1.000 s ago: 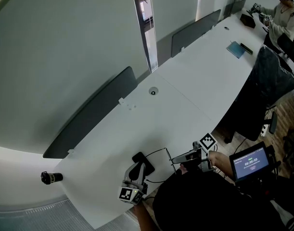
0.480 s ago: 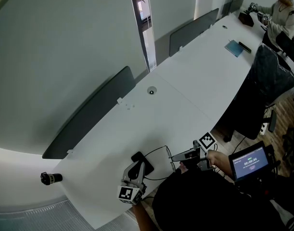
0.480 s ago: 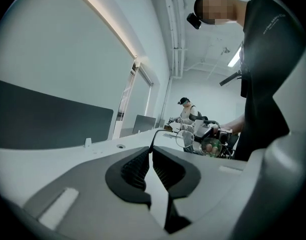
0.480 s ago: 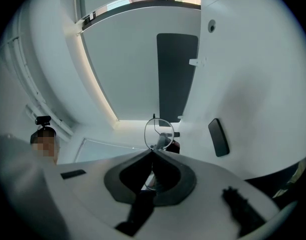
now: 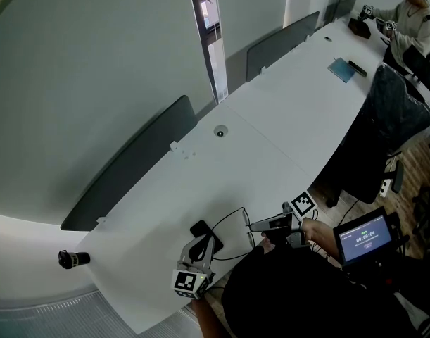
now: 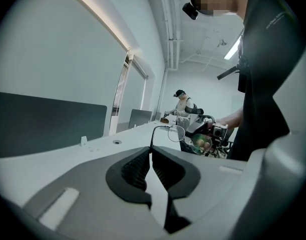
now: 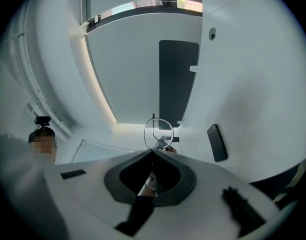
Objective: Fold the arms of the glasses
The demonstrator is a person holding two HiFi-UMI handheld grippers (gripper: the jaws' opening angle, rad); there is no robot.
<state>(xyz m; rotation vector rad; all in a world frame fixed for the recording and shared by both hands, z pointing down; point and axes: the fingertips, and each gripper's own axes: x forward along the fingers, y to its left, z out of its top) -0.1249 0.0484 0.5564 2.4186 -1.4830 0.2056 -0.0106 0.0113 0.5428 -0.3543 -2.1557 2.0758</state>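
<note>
Thin wire-framed glasses (image 5: 244,220) hang over the near edge of the white table (image 5: 271,132), held between both grippers. My left gripper (image 5: 212,241) has just been closing and is shut on the tip of one thin arm (image 6: 152,140), which rises from its jaws and bends toward a round lens (image 6: 177,132). In the left gripper view my right gripper (image 6: 205,134) shows just past that lens. My right gripper (image 5: 255,225) is shut on the frame right below a round lens (image 7: 159,132). My left gripper (image 6: 151,149) and right gripper (image 7: 153,151) have their tips pressed together.
A flat black object (image 5: 199,228) lies on the table just past the left gripper and shows again as the black object (image 7: 217,142). Dark divider panels (image 5: 130,167) line the far edge. A black chair (image 5: 390,118), a lit screen (image 5: 366,236) and a seated person (image 5: 415,20) are on the right.
Both grippers stay almost where they were. The left gripper has tilted a little, and the glasses between them sit slightly higher in the head view.
</note>
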